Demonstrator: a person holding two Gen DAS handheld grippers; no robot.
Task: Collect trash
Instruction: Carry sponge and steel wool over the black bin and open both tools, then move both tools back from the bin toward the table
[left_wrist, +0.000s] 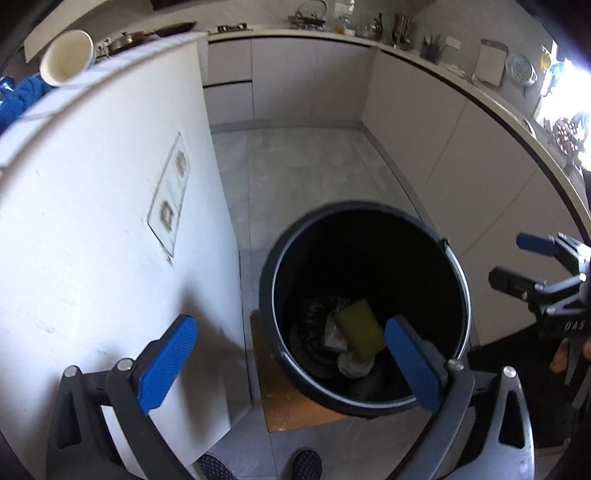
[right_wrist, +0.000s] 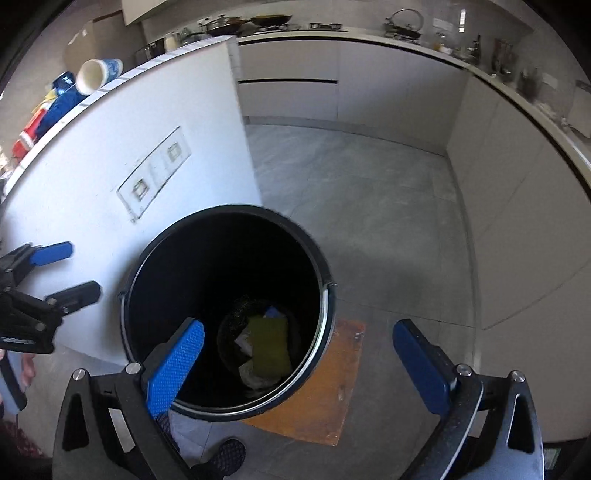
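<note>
A black bucket (left_wrist: 275, 280) (right_wrist: 129, 321) stands on the floor beside a white counter wall. At its bottom lie a yellow-green sponge (left_wrist: 361, 326) (right_wrist: 269, 345) and crumpled white paper (left_wrist: 352, 363) (right_wrist: 255, 374). My left gripper (left_wrist: 291, 363) hangs open over the bucket's left rim, its blue pads wide apart with nothing between them. My right gripper (right_wrist: 299, 363) is also open and empty, above the bucket's right rim. Each gripper shows in the other's view: the right gripper (left_wrist: 515, 260) at the right edge, the left gripper (right_wrist: 64, 269) at the left edge.
The bucket rests on a brown board (left_wrist: 291, 406) (right_wrist: 332, 398) on the grey tile floor. On the white counter (left_wrist: 92, 184) (right_wrist: 129, 147) lie a paper cup (left_wrist: 66, 57) (right_wrist: 96, 74) on its side and blue cloth (left_wrist: 18, 96). Cabinets line the far walls. A person's shoes (left_wrist: 306, 463) show below.
</note>
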